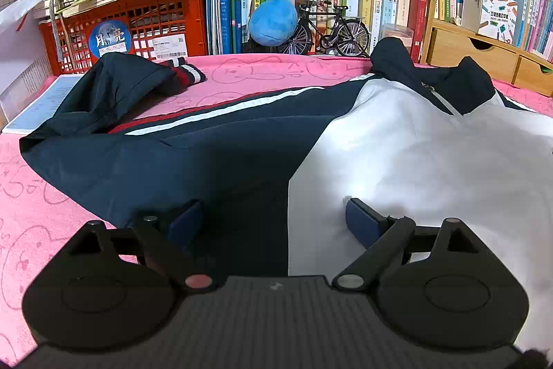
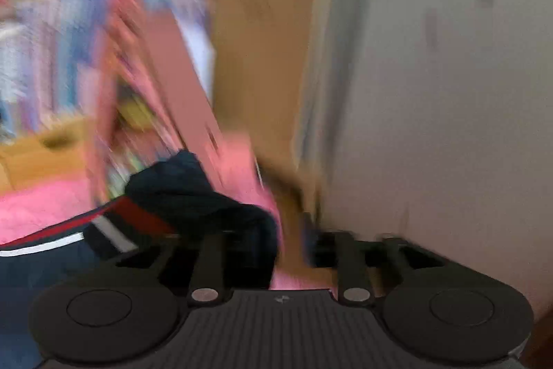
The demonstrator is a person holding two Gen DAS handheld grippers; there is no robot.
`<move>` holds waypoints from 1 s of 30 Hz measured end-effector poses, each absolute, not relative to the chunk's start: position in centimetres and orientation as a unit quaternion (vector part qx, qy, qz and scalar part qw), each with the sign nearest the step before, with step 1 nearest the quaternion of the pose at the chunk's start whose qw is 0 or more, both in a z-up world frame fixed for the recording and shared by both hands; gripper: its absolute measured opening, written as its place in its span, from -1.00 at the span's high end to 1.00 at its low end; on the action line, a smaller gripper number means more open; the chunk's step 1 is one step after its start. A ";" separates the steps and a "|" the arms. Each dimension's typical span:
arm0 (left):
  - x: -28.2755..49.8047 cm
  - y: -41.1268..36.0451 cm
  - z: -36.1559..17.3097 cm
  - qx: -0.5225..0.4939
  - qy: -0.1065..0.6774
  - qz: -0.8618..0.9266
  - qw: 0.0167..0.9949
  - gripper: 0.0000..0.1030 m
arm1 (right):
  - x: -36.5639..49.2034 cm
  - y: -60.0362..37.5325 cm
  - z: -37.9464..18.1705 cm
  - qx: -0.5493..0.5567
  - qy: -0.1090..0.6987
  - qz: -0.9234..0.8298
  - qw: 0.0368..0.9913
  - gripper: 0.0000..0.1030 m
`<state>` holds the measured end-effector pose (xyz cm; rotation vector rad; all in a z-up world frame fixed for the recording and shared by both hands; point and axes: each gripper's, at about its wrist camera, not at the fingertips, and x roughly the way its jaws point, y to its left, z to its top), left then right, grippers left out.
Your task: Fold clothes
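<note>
Your left gripper [image 1: 273, 220] is hovering with its jaws wide apart over the navy-and-white zip-up track jacket [image 1: 242, 154], and nothing is clamped between the blue pads [image 1: 359, 223]. The jacket is lying spread on the pink cartoon-printed cloth [image 1: 41, 217], directly ahead of and beneath those jaws, its body running across the view from left to right. The left sleeve with its red-and-white striped cuff [image 1: 186, 75] is stretching away to the far left, doubled back on itself.

Your right gripper [image 2: 276, 251] is sitting over the jacket's other sleeve [image 2: 193, 196], near its striped cuff [image 2: 114, 230]. That view is smeared by blur, so I cannot tell whether those jaws are gripping cloth or standing free.

Your left hand is looking like the nearer one for the body panel and the left sleeve. Behind the jacket, the red plastic crate [image 1: 138, 23], the blue plush ball [image 1: 273, 21] and the small black model bicycle [image 1: 328, 30] are crowding the far edge, so a sweeping fold toward them could be knocking things over.
</note>
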<state>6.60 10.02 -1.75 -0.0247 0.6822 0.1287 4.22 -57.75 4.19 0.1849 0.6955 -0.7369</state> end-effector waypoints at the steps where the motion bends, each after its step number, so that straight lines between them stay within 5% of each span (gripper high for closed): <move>1: 6.7 10.0 -1.8 -0.012 0.335 0.063 0.940 -0.81 | 4.7 -58.5 3.2 0.113 0.373 -0.366 0.845 -0.35; 5: 6.7 10.0 -1.8 -0.010 0.336 0.064 0.940 -0.82 | 3.2 -55.9 2.9 0.103 0.373 -0.360 0.849 -0.78; 9: 6.7 10.0 -1.8 -0.011 0.336 0.064 0.940 -0.84 | 2.3 -49.3 5.1 0.124 0.329 -0.198 0.915 -0.82; 12: 6.7 10.0 -1.8 -0.012 0.336 0.064 0.940 -0.84 | 3.5 -40.4 4.6 0.153 0.342 0.064 0.925 -0.58; 16: 6.7 10.1 -1.7 -0.013 0.337 0.063 0.939 -0.85 | 5.7 -25.4 3.0 0.030 0.357 0.224 0.906 -0.28; 18: 6.7 10.1 -1.7 -0.013 0.337 0.063 0.939 -0.85 | 7.0 -19.7 1.8 -0.044 0.345 0.244 0.905 -0.22; 24: 6.7 10.0 -1.7 -0.014 0.337 0.062 0.939 -0.86 | 16.2 -13.7 -1.2 -0.050 0.369 0.154 0.915 0.76; 27: 6.7 10.0 -1.7 -0.015 0.337 0.059 0.939 -0.87 | 20.8 -13.3 -1.7 -0.076 0.348 0.095 0.930 0.77; 28: 6.7 10.0 -1.7 -0.015 0.338 0.058 0.939 -0.89 | 22.1 -13.4 -2.0 -0.074 0.345 0.080 0.932 0.96; 30: 6.7 10.0 -1.7 -0.015 0.338 0.057 0.939 -0.91 | 24.6 -13.4 -2.5 -0.074 0.338 0.058 0.936 1.00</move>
